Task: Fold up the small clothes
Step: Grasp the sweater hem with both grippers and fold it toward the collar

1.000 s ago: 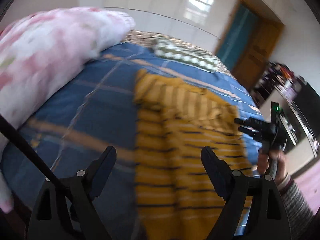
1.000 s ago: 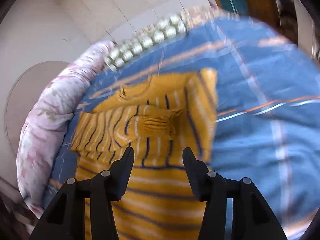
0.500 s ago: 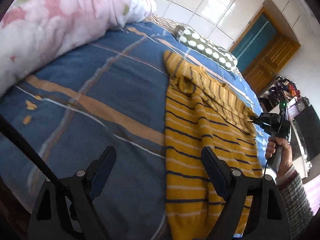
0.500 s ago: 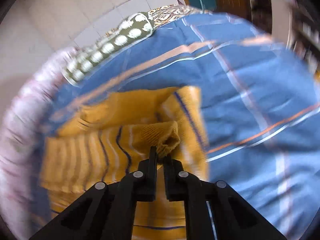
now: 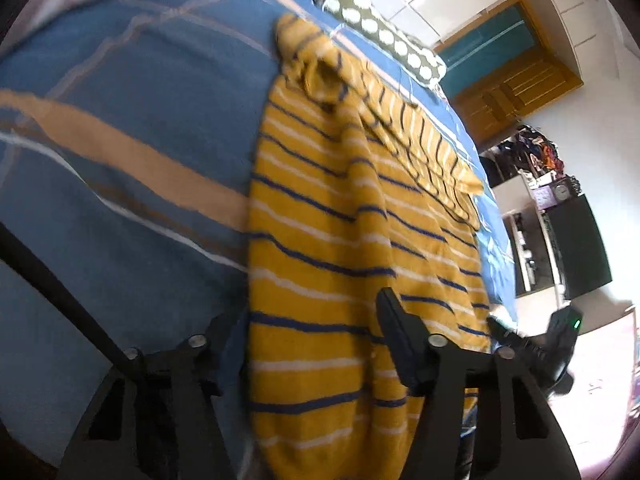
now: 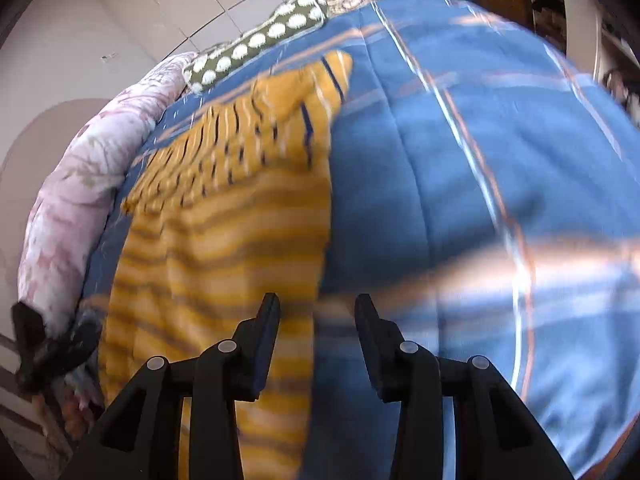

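A yellow sweater with blue and white stripes [image 5: 340, 248] lies lengthwise on the blue plaid bedspread [image 5: 120, 152], both sleeves folded in over its upper body. My left gripper [image 5: 308, 332] is open, low over the sweater's near hem at its left edge. My right gripper [image 6: 316, 312] is open and empty, over the sweater's [image 6: 224, 240] right edge near the hem. The right gripper also shows in the left wrist view [image 5: 520, 344], and the left one in the right wrist view [image 6: 48, 344].
A pink floral quilt [image 6: 80, 184] lies along the bed's left side. A green pillow with white dots [image 5: 384, 36] lies at the head. A wooden door [image 5: 512, 84] and a dark cabinet [image 5: 576, 248] stand to the right of the bed.
My right gripper has let go of the sleeve cuff, opened and pulled back toward the hem. My left gripper has dropped closer to the sweater's near left edge.
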The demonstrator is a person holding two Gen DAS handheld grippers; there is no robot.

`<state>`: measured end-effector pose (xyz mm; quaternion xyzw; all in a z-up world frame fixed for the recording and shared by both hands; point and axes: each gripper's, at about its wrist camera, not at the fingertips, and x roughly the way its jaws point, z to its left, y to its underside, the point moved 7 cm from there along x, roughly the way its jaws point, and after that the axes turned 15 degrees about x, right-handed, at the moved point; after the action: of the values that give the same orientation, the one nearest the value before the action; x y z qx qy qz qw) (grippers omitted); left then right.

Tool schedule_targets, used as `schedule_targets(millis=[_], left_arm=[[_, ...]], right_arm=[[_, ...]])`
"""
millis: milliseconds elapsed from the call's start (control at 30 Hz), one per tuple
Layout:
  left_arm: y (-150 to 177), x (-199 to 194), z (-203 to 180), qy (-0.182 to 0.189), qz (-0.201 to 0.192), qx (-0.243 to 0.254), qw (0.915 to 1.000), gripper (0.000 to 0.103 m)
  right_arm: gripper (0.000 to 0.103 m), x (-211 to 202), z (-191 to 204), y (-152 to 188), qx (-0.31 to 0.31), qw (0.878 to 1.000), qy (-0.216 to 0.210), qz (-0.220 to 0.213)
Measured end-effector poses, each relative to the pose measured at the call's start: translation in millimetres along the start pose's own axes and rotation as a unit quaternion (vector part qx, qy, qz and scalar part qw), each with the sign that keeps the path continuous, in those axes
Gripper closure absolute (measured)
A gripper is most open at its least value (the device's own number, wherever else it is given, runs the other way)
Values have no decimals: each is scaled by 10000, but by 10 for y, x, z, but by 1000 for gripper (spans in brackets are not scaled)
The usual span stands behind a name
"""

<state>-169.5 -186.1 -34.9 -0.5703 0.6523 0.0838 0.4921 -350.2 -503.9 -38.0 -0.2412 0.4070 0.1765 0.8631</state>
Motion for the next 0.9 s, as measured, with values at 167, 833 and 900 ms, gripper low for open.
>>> schedule_targets(millis=[167, 833, 900], left_arm=[[191, 21, -179, 257, -19, -134, 9996, 64], [461, -243, -235, -630, -182, 86, 9978, 88], [455, -249, -228, -633, -163, 114, 9978, 88]], right_arm=[[61, -24, -24, 334, 312, 9973, -639, 202], [61, -97, 330, 1105, -698, 9966, -392, 169], [61, -95, 346, 1130, -874, 9959, -224, 94]])
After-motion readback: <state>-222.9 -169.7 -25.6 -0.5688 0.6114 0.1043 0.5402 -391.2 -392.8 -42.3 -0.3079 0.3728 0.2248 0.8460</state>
